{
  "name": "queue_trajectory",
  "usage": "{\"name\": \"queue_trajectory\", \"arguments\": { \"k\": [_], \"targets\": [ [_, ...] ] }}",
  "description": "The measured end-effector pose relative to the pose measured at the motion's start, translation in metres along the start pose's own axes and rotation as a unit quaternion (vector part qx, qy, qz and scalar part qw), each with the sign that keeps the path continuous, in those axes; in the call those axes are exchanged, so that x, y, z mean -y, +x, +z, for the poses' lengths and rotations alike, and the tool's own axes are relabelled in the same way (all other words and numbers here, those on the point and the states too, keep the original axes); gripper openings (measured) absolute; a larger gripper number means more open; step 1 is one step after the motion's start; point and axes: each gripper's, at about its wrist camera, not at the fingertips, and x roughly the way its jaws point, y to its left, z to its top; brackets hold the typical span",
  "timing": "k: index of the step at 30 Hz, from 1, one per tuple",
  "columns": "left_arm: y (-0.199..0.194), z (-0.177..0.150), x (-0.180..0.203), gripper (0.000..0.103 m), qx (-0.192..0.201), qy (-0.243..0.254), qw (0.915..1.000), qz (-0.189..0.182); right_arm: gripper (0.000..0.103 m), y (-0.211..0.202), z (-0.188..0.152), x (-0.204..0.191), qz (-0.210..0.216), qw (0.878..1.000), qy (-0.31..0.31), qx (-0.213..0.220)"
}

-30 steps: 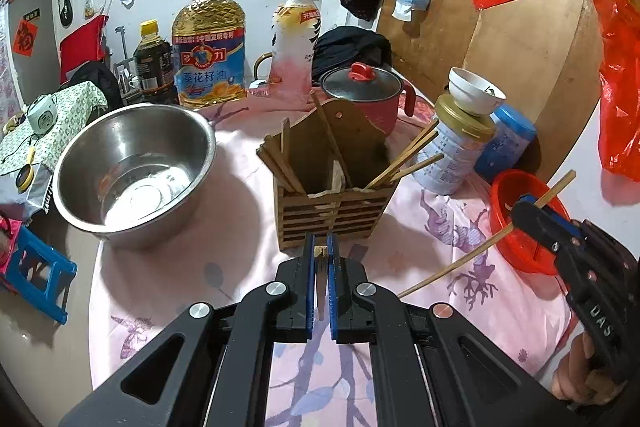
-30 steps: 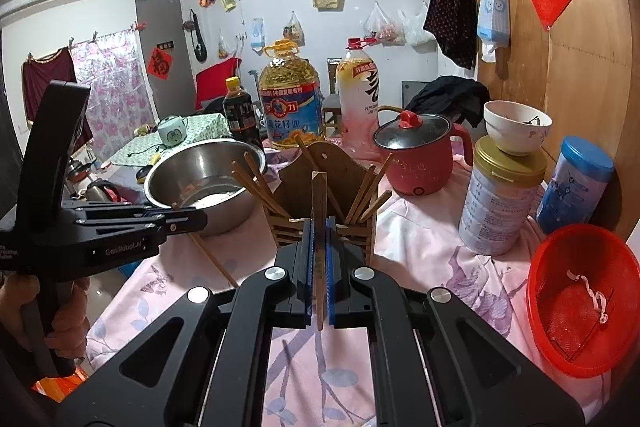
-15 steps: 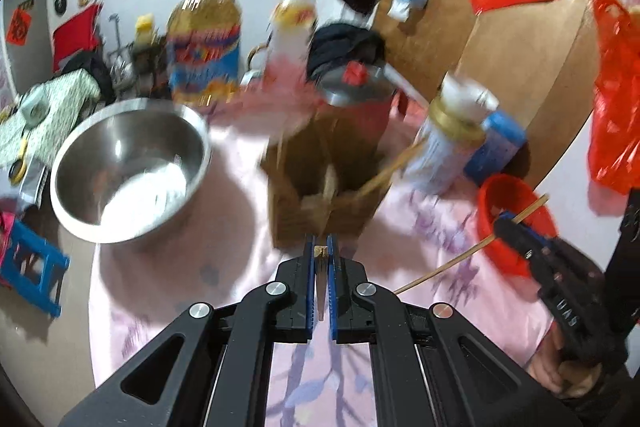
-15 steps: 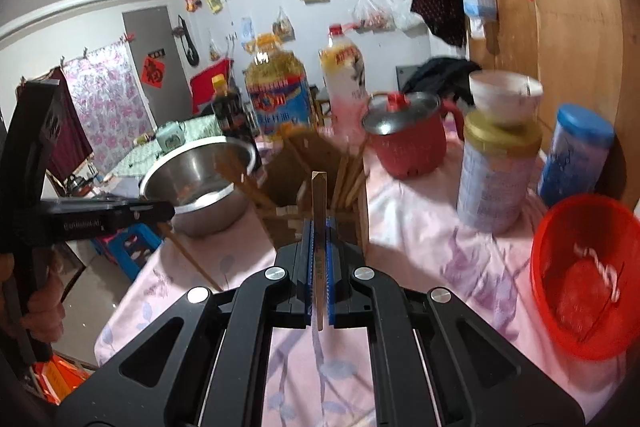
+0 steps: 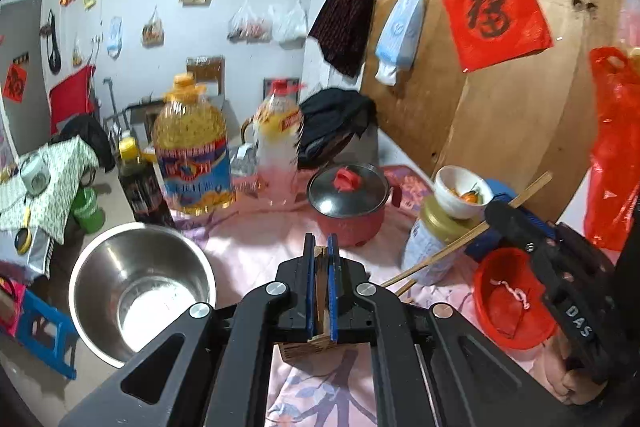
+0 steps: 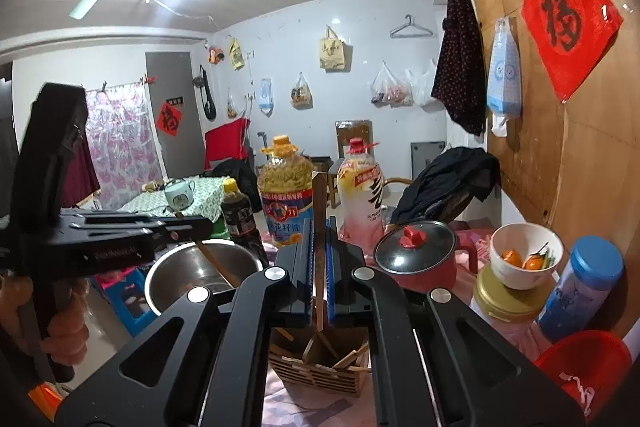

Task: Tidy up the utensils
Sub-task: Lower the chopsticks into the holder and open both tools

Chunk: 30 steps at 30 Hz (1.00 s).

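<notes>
My left gripper (image 5: 319,251) is shut on a wooden chopstick (image 5: 320,291); it also shows in the right wrist view (image 6: 200,225) with its chopstick slanting down towards the bowl. My right gripper (image 6: 319,223) is shut on another upright chopstick (image 6: 319,211); it also shows in the left wrist view (image 5: 494,213) with the chopstick (image 5: 448,247) slanting. The wooden slatted utensil holder (image 6: 320,367) stands directly below both grippers and holds several chopsticks. In the left wrist view only its edge (image 5: 308,349) shows under the fingers.
On the pink cloth stand a steel bowl (image 5: 140,291), a red pot with lid (image 5: 352,203), a tin with a white bowl (image 5: 462,191) on it, a blue-lidded jar (image 6: 580,283), a red basket (image 5: 508,299), oil bottles (image 5: 192,155) and a dark sauce bottle (image 5: 140,183).
Both grippers rose and moved forward over the holder, each still holding its chopstick. The holder went from in front of the fingers to beneath them.
</notes>
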Motion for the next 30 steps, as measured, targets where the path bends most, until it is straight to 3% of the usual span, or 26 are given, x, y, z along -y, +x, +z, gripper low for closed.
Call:
{"name": "queue_trajectory", "arguments": {
  "k": [12,13,15,23,30],
  "targets": [
    [0.066,-0.014,-0.035,0.007,-0.046,-0.034,0.9983,0.004,0.006,0.073,-0.046,0.011,0.005,0.996,0.014,-0.09],
    [0.071,-0.016,-0.036,0.01,-0.051,-0.033,0.9981,0.011,0.007,0.086,-0.054,0.009,0.008,0.994,0.006,-0.111],
    [0.081,-0.022,-0.038,0.052,-0.063,-0.038,0.9968,0.032,0.011,0.097,-0.063,0.009,-0.005,0.992,-0.001,-0.13],
    [0.071,-0.023,-0.057,0.059,-0.052,-0.079,0.9946,0.044,0.011,0.076,-0.04,0.016,-0.007,0.996,0.003,-0.087],
    [0.029,-0.031,-0.06,0.069,-0.028,-0.096,0.9914,0.084,0.011,0.045,-0.043,0.022,-0.005,0.997,0.031,-0.074]
  ]
}}
